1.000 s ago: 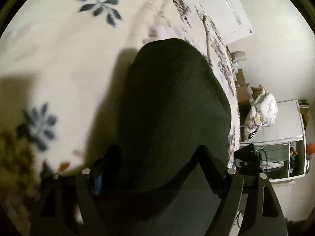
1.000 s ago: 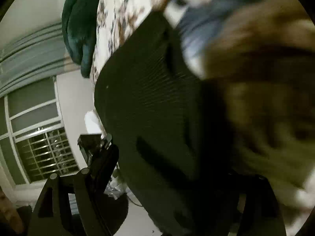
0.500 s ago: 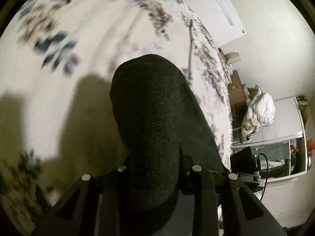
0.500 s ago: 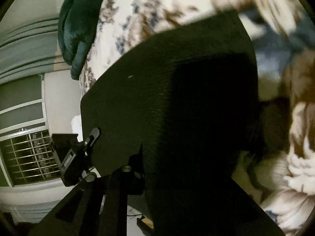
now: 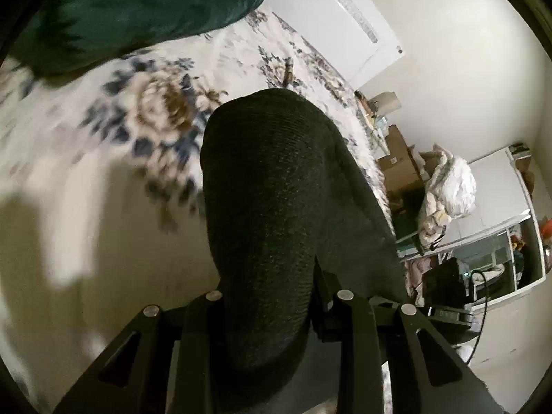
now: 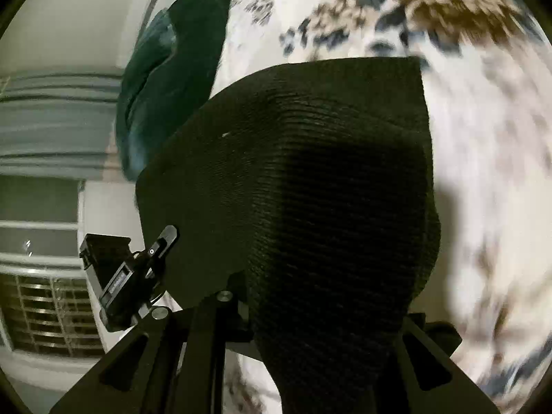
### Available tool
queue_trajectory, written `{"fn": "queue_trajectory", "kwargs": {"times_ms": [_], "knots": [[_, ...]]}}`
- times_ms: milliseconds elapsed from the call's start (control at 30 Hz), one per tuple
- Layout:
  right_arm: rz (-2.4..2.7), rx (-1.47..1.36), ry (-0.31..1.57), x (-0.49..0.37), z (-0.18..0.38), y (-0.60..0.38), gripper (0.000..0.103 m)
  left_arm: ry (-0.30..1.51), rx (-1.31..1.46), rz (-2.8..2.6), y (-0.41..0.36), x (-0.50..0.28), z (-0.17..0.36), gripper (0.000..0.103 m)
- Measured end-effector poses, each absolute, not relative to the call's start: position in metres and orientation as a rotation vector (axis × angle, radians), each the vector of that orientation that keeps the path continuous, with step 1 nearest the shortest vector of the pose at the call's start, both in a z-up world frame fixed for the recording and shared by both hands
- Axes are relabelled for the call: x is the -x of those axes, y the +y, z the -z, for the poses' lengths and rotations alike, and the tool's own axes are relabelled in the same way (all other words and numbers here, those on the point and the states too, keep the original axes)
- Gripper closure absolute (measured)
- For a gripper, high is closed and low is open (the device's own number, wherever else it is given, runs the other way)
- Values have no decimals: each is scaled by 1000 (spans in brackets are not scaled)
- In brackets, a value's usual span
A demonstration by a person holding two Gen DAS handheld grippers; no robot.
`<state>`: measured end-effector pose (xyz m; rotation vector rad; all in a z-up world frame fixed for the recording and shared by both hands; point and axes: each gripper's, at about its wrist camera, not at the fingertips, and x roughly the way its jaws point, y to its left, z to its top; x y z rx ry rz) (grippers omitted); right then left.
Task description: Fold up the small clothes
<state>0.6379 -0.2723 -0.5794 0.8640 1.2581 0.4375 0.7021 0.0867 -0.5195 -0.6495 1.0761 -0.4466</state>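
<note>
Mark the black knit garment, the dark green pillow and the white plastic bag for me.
black knit garment (image 5: 276, 186): left wrist view, its ribbed middle.
dark green pillow (image 5: 138, 10): left wrist view, its upper face.
white plastic bag (image 5: 448, 186): left wrist view, its crumpled middle.

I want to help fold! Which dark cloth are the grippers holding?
The black ribbed knit garment, pinched by both grippers. The dark green cloth just lies farther off on the bed.

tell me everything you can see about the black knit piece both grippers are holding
The black garment is a dark, finely ribbed knit, soft and thick-looking. The left gripper and the right gripper each pinch an edge, jaws closed on the fabric. It hangs draped and lifted over the floral bedspread, bulging into a rounded hump in the left view and spreading as a broad sheet with one squared corner in the right view. Its type cannot be told.
</note>
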Motion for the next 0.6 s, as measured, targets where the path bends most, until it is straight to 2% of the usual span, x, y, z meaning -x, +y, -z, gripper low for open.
{"fn": "queue_trajectory", "kwargs": {"times_ms": [167,233,333,400,433,467,500,567,600], "knots": [[-363,-853,1307,-686,615,-289,86,1185,574,394,72,-749,568,76],[-348,-850,1327,-691,629,-293,86,1220,553,364,71,-756,583,67],[-336,-814,1347,-681,633,-306,82,1234,536,366,73,-754,581,64],[-286,-724,1360,-673,628,-318,70,1234,472,333,72,-747,571,62],[-250,-684,1358,-666,624,-322,61,1226,449,314,72,-746,564,61],[-197,-635,1362,-660,618,-325,46,1216,408,277,71,-741,556,58],[-151,-599,1361,-653,614,-329,42,1207,375,235,70,-734,549,55],[-53,-515,1349,-632,604,-338,25,1167,275,149,64,-717,530,55],[8,-446,1336,-622,595,-336,21,1149,246,124,62,-711,525,51]]}}
